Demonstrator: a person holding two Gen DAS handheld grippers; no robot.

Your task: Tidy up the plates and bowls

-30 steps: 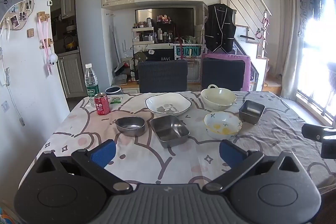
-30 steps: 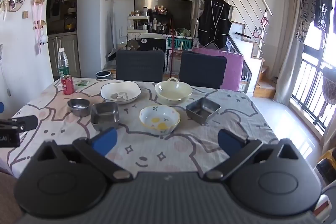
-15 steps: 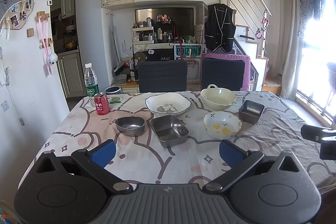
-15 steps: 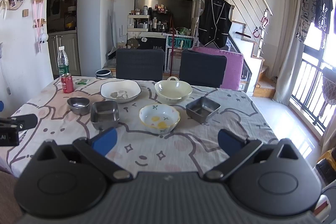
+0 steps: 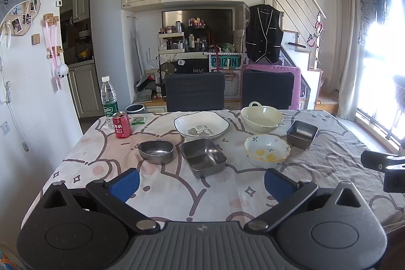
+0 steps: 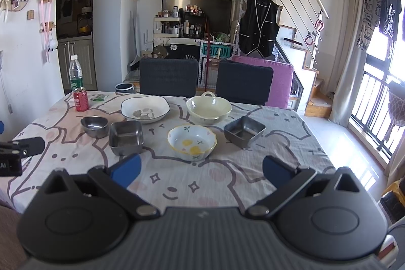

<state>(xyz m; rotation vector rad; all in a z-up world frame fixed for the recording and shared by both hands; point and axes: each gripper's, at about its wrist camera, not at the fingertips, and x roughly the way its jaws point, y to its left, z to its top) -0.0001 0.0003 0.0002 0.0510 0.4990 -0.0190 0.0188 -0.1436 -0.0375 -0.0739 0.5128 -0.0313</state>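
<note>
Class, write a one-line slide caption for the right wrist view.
Open right gripper faces a floral bowl among steel and ceramic dishes on a cartoon tablecloth.

Both wrist views face across the table [image 5: 202, 194] from its near edge, sharing the dishes.

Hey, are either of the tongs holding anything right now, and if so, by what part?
Nothing is held. The left tongs and right tongs are both open over the tablecloth.

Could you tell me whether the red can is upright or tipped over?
Upright: the red can stands on its base on the tablecloth, top facing up.
</note>
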